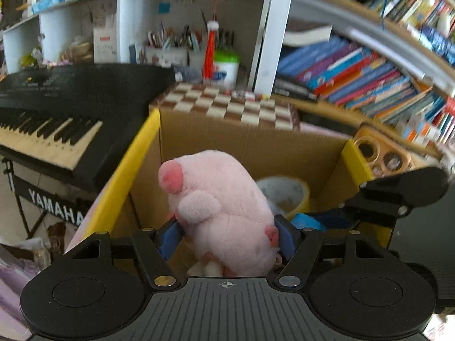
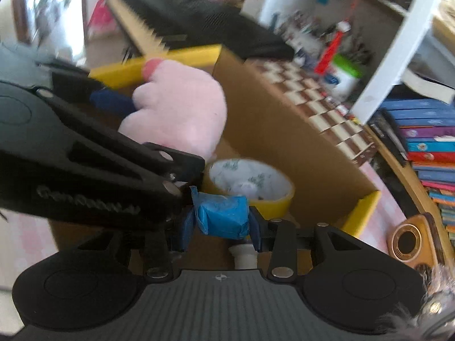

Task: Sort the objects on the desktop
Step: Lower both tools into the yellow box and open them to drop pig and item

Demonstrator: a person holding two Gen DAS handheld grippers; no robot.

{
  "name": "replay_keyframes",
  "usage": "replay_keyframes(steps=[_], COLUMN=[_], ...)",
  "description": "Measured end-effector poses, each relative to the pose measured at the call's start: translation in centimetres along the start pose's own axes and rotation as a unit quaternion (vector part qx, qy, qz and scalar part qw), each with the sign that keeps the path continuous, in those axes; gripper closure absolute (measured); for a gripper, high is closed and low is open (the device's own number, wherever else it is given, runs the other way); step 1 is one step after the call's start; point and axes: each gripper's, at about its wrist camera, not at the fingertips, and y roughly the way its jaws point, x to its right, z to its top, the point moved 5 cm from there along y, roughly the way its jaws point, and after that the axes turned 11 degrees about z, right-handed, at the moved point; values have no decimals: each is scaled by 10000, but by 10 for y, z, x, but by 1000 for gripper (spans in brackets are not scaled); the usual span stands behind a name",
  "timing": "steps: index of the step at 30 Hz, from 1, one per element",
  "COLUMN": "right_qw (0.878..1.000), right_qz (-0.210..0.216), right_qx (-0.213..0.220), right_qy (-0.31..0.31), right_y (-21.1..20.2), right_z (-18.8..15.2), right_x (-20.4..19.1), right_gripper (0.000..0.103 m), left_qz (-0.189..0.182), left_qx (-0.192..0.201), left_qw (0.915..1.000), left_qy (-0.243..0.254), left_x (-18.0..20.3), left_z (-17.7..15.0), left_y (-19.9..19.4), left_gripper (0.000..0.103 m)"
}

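Your left tongs (image 1: 227,236) grip the pink plush toy (image 1: 224,207), your right tongs (image 2: 220,221) the blue wrapped packet (image 2: 221,217); lower both well inside the cardboard box (image 1: 256,147) before releasing.

Left gripper (image 1: 227,236) and right gripper (image 2: 221,227) both clamped, angled downward.

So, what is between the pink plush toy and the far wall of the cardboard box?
In the right wrist view, only bare cardboard box interior lies between the pink plush toy and that wall.
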Motion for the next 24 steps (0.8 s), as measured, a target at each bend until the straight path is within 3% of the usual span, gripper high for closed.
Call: replay_keyframes(steps=[6, 9, 16, 24], right_qw=[9999, 10000, 9983, 9896], right_qz=[67, 33, -45, -374], right_qx=[-80, 6, 509, 1103], right_qy=[-44, 14, 264, 843], right_y=[0, -5, -40, -93], right_z=[-2, -4, -7, -25], right_x=[2, 2, -4, -14], right_gripper=[65, 59, 50, 44], left_qz=[-55, -201, -248, -288], left_qx=[-111, -75, 485, 1346], left_qw=[9999, 9998, 9985, 9903], left_qy=[62, -58, -69, -196], left_x=[1, 0, -1, -8], left_z=[-3, -2, 2, 6], left_y=[4, 1, -31, -90], left_gripper=[28, 17, 11, 1])
